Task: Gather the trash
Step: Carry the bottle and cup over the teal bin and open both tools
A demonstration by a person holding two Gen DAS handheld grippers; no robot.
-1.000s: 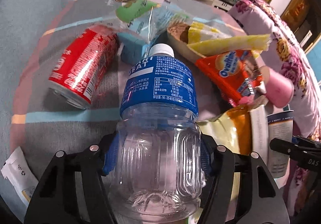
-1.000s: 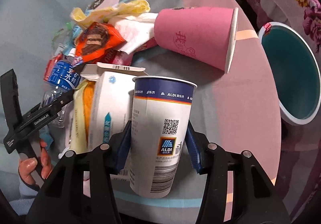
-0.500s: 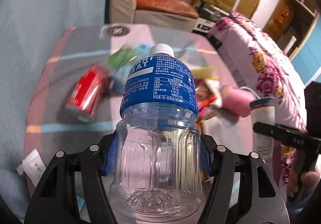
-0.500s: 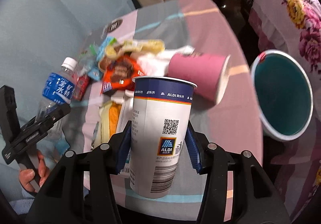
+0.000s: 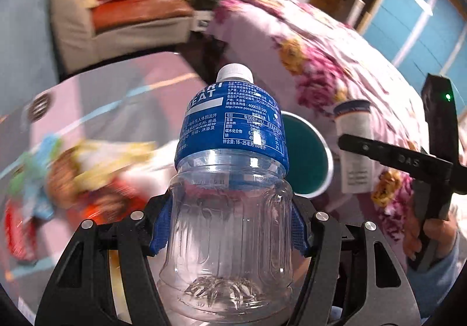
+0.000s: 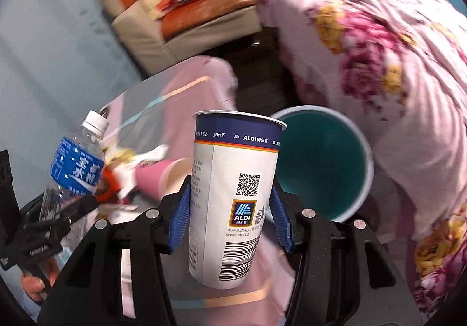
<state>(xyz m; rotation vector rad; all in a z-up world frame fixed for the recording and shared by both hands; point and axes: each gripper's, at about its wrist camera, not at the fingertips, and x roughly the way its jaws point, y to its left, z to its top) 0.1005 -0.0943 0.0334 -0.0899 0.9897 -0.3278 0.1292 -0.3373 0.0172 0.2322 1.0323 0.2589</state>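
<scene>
My left gripper [image 5: 230, 226] is clamped on the empty bottle [image 5: 230, 180], frame centre; my right gripper [image 6: 230, 218] pinches the paper cup [image 6: 230, 197]. I should carry both over the bin [image 6: 327, 162], right of centre, before letting go.

Even indoor light keeps the bottle [image 5: 230, 180] and paper cup [image 6: 233, 188] between the fingers sharp, with glare on the bottle's label, while everything beyond the fingertips smears with motion blur and bends toward dark fisheye corners.

home living room | sofa [image 6: 186, 19] | floral cover [image 6: 379, 43] | round table [image 6: 186, 98]
</scene>
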